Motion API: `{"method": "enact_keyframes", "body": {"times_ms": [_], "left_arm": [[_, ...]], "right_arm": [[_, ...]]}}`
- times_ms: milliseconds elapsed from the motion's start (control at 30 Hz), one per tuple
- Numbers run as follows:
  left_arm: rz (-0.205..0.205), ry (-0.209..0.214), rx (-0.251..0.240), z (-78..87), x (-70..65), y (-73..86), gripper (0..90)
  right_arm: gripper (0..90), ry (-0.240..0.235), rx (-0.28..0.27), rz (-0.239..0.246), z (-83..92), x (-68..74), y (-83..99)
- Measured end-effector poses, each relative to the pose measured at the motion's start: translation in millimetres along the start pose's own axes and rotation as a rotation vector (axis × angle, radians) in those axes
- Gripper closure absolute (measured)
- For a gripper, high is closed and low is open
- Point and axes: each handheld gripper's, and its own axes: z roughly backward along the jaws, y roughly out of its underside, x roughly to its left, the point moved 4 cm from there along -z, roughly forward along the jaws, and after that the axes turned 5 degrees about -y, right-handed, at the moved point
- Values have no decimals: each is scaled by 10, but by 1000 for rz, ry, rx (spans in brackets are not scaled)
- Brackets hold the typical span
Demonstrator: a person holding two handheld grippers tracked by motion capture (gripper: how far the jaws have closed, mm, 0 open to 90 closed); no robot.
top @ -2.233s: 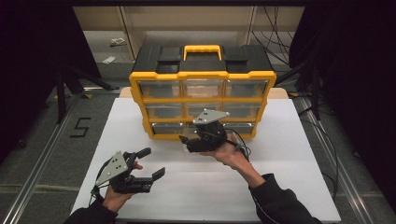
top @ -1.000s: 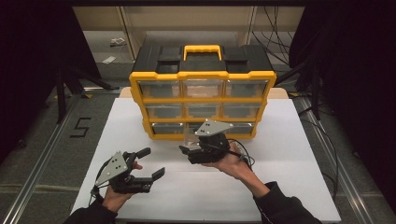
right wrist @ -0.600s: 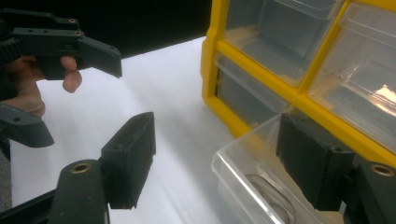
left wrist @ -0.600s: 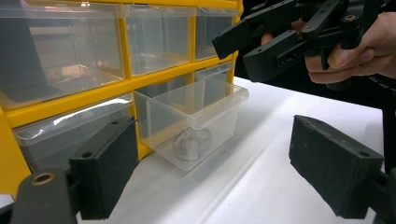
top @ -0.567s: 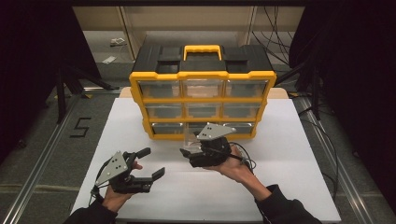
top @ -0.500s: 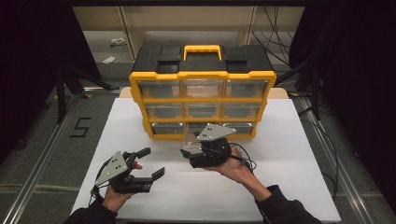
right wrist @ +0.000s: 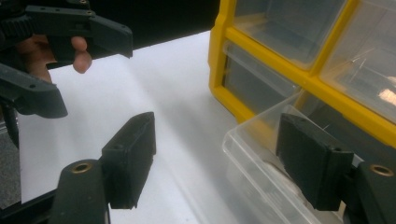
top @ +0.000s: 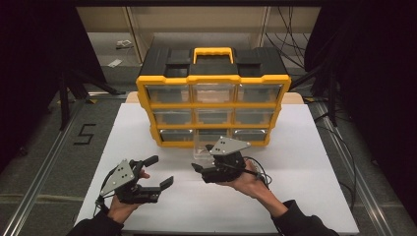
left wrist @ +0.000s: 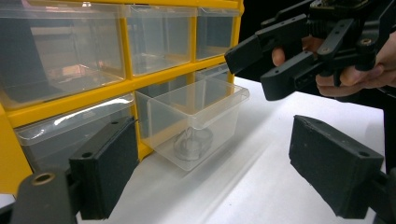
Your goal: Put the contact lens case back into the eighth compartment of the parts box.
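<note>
While pulled out, the clear drawer (top: 204, 148) sits beside the right gripper (top: 202, 158).

In the left gripper view a small grey object (left wrist: 192, 143) in the pulled-out clear drawer (left wrist: 196, 122) is too blurred to identify. At 5 o'clock in the right gripper view, the drawer runs past the frame's edge.

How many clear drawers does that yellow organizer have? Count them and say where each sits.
9: the organizer holds three rows of three. Eight sit shut in their slots; the bottom-middle drawer is pulled out toward the right gripper. None look hidden, though that gripper covers part of the bottom row.
</note>
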Motion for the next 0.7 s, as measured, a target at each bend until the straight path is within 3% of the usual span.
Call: {"method": "enact_keyframes", "body": {"times_ms": [700], "left_arm": [[-2, -1, 2, -2, -2, 2, 155]], "right_arm": [[302, -8, -10, -17, 20, 81, 159]]}}
